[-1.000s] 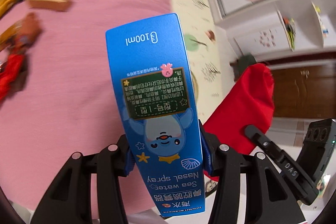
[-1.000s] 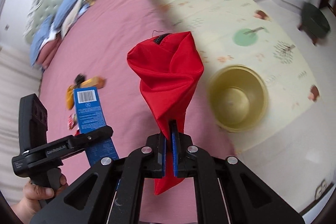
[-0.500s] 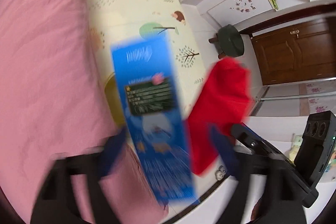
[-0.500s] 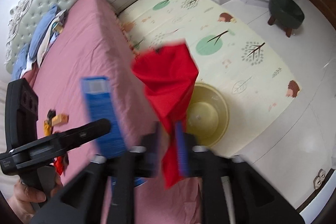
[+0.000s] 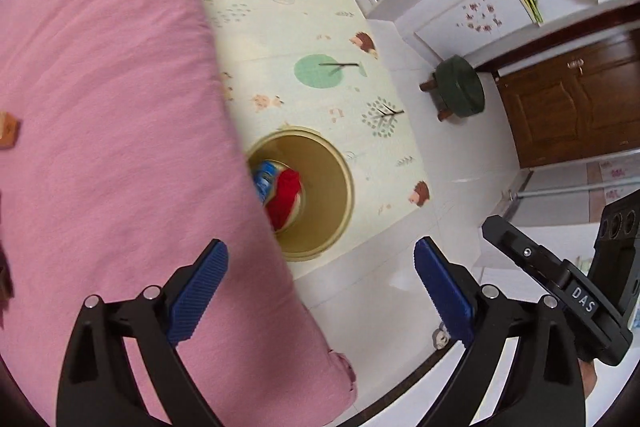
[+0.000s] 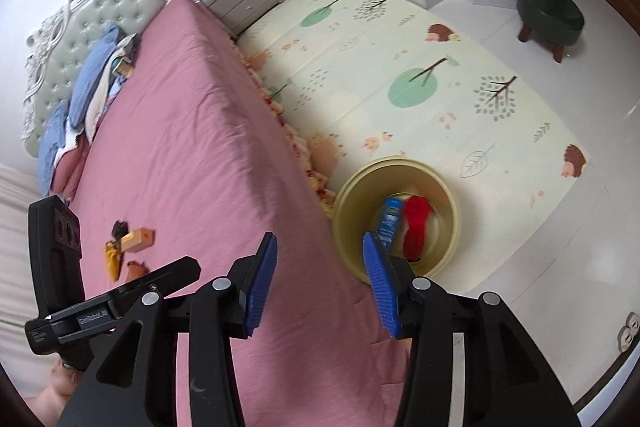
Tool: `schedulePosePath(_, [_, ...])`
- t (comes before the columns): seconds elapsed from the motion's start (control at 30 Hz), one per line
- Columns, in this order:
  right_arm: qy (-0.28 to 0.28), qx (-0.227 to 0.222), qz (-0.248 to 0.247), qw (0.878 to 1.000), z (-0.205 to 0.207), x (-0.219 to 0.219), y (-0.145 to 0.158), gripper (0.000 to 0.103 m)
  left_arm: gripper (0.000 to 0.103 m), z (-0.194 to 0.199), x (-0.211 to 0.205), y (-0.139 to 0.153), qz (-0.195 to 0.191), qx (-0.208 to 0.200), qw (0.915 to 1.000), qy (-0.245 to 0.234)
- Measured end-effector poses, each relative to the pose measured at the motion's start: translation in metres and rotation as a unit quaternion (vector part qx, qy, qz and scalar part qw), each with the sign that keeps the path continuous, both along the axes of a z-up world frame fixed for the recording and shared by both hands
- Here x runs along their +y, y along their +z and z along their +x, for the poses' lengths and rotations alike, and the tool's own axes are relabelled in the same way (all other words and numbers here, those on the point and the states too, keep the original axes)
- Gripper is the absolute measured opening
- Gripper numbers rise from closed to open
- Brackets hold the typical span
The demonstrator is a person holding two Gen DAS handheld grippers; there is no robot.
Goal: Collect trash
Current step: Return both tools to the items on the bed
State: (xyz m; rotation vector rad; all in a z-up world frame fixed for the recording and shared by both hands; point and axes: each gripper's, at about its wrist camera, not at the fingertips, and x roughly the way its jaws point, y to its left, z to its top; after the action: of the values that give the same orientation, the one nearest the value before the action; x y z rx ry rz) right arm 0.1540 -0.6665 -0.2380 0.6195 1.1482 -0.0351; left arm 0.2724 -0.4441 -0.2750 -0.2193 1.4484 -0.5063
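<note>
Below the left gripper [image 5: 320, 279], whose blue pads stand wide apart and empty, the round yellow plastic bin [image 5: 340, 179] on the floor mat holds a blue cardboard box [image 5: 264, 181] and a red cloth bag [image 5: 285, 197]; a small tan box [image 5: 9, 131] lies far left on the pink bedsheet [image 5: 112, 107]. From the right wrist, the right gripper [image 6: 320, 279] is opening with nothing between its pads, and the remaining tan box [image 6: 138, 239] with orange wrappers [image 6: 113, 257] lies to its left, long axis roughly across the view, nearer the left hand.
</note>
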Motion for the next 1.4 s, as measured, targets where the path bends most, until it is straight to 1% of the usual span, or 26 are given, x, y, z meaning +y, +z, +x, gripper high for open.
schedulePosePath(0.2, [0.049, -0.018, 0.011, 0.999, 0.010, 0.060, 0.021, 0.045, 0.094, -0.011, 0.064, 0.015, 0.001, -0.009, 0.9988, 0.048])
schedulePosePath(0.23, [0.054, -0.021, 0.015, 0.998, 0.011, 0.070, 0.024, 0.045, 0.094, -0.014, 0.081, 0.018, 0.000, -0.013, 0.9982, 0.059])
schedulePosePath(0.3, [0.073, -0.025, 0.025, 0.997, 0.015, 0.098, 0.029, 0.045, 0.094, -0.020, 0.111, 0.023, 0.001, -0.018, 0.9968, 0.078])
schedulePosePath(0.4, [0.107, -0.030, 0.026, 0.993, 0.020, 0.140, 0.034, 0.045, 0.094, -0.029, 0.149, 0.027, 0.002, -0.022, 0.9943, 0.105])
schedulePosePath(0.5, [0.142, -0.034, 0.029, 0.989, 0.021, 0.186, 0.039, 0.045, 0.094, -0.043, 0.195, 0.031, 0.008, -0.027, 0.9909, 0.132])
schedulePosePath(0.53, [0.155, -0.035, 0.032, 0.987, 0.021, 0.205, 0.040, 0.045, 0.094, -0.050, 0.216, 0.032, 0.010, -0.026, 0.9889, 0.146])
schedulePosePath(0.63, [0.186, -0.035, 0.033, 0.981, 0.019, 0.251, 0.040, 0.045, 0.094, -0.066, 0.265, 0.034, 0.014, -0.027, 0.9837, 0.177])
schedulePosePath(0.73, [0.208, -0.032, 0.040, 0.977, 0.015, 0.287, 0.037, 0.045, 0.094, -0.081, 0.305, 0.032, 0.018, -0.023, 0.9781, 0.206])
schedulePosePath(0.87, [0.235, -0.027, 0.048, 0.970, 0.007, 0.343, 0.032, 0.045, 0.094, -0.097, 0.363, 0.026, 0.033, -0.023, 0.9709, 0.236])
schedulePosePath(1.03, [0.259, -0.017, 0.049, 0.964, -0.001, 0.401, 0.021, 0.045, 0.094, -0.107, 0.425, 0.014, 0.051, -0.022, 0.9656, 0.254])
schedulePosePath(1.1, [0.263, -0.011, 0.047, 0.964, -0.003, 0.420, 0.014, 0.045, 0.094, -0.109, 0.440, 0.010, 0.059, -0.022, 0.9651, 0.254])
schedulePosePath(1.3, [0.254, 0.010, 0.049, 0.966, -0.005, 0.463, -0.011, 0.045, 0.094, -0.108, 0.485, -0.012, 0.072, -0.013, 0.9676, 0.242])
schedulePosePath(1.4, [0.247, 0.019, 0.049, 0.968, -0.002, 0.478, -0.024, 0.045, 0.094, -0.106, 0.495, -0.023, 0.075, -0.011, 0.9701, 0.231])
